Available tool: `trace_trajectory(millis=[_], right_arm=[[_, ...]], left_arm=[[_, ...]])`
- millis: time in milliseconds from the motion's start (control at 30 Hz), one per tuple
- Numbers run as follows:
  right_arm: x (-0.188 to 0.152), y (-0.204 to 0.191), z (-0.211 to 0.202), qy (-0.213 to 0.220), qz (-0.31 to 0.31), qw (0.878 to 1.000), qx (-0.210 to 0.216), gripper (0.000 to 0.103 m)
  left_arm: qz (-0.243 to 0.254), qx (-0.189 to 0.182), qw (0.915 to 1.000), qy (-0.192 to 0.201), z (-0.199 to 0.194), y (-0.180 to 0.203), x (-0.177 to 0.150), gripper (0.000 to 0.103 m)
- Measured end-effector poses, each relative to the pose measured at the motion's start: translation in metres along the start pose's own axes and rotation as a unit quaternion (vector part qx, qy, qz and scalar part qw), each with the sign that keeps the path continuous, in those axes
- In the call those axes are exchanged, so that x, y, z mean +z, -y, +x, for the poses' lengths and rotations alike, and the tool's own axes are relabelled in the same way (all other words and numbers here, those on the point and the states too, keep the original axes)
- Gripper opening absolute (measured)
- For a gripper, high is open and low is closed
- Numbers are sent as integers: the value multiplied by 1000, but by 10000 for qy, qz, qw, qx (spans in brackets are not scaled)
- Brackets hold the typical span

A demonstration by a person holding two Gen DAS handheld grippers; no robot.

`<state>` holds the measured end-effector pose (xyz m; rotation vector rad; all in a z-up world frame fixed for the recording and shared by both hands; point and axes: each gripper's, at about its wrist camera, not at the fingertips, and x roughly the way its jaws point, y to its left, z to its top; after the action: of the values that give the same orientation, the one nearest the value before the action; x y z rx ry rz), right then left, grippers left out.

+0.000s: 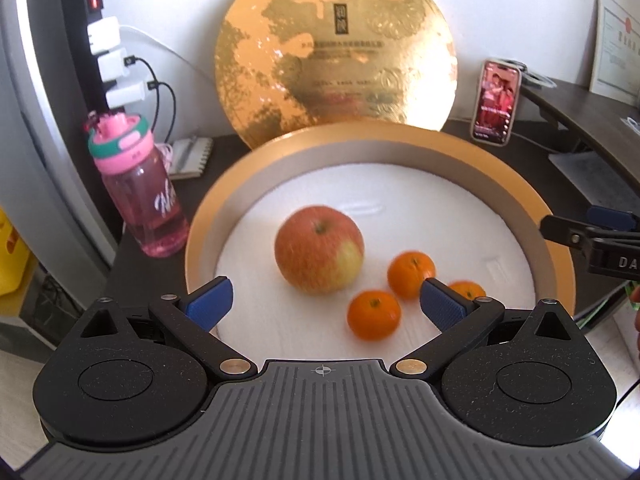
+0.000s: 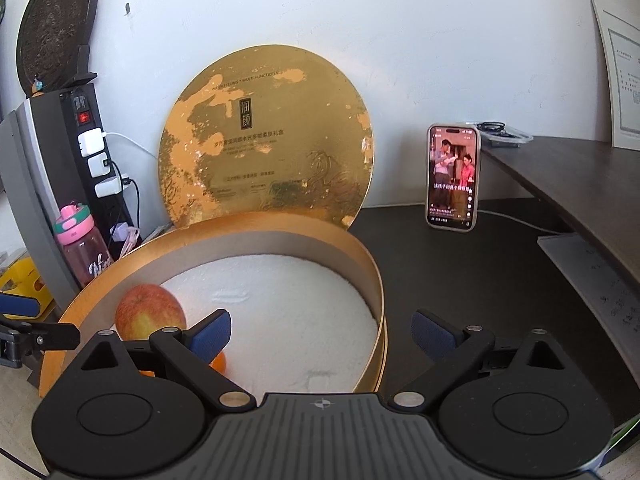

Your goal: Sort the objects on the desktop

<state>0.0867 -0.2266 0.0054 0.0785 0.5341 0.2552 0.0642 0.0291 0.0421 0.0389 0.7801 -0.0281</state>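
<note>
A round gold box (image 1: 208, 204) with a white floor holds a red-yellow apple (image 1: 319, 249) and three small oranges (image 1: 373, 314), one partly behind my finger. My left gripper (image 1: 324, 304) hovers open over the box's near rim, with nothing between its blue pads. In the right wrist view the same box (image 2: 372, 280) lies left of centre with the apple (image 2: 150, 312) and one orange (image 2: 219, 362) peeking out behind a finger. My right gripper (image 2: 322, 334) is open and empty, straddling the box's right wall. Its tip (image 1: 580, 232) shows at the left view's right edge.
The gold round lid (image 1: 336, 52) leans on the wall behind the box. A pink water bottle (image 1: 138, 184) stands to the left by a power strip (image 1: 96, 28) with chargers. A lit phone (image 2: 453, 176) stands upright at the right on the dark desk (image 2: 460, 280), beside a raised shelf (image 2: 580, 184).
</note>
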Motion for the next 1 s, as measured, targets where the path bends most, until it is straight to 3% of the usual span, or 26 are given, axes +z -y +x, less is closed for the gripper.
trace_trajectory(millis=[333,633,767,900,1000], right_arm=[[34,0,20,215,-207,9995,110,98],[75,9,50,509,-133,9982,285,98],[95,19,74,601,17,9974,401,99],[114,28,108,648,140,9969,418,99],[127,36,133,680,214,9966,413,99]], left_arm=[[-69,350,9991,207,15,-21,46,102],[-130,566,9956,742,36,-41,98,102],[-491,523,9924,1000,53,-61,117,103],[-642,864,9857,1298,82,-78,136,103],[-738,920,9852,1241,112,-90,150,103]])
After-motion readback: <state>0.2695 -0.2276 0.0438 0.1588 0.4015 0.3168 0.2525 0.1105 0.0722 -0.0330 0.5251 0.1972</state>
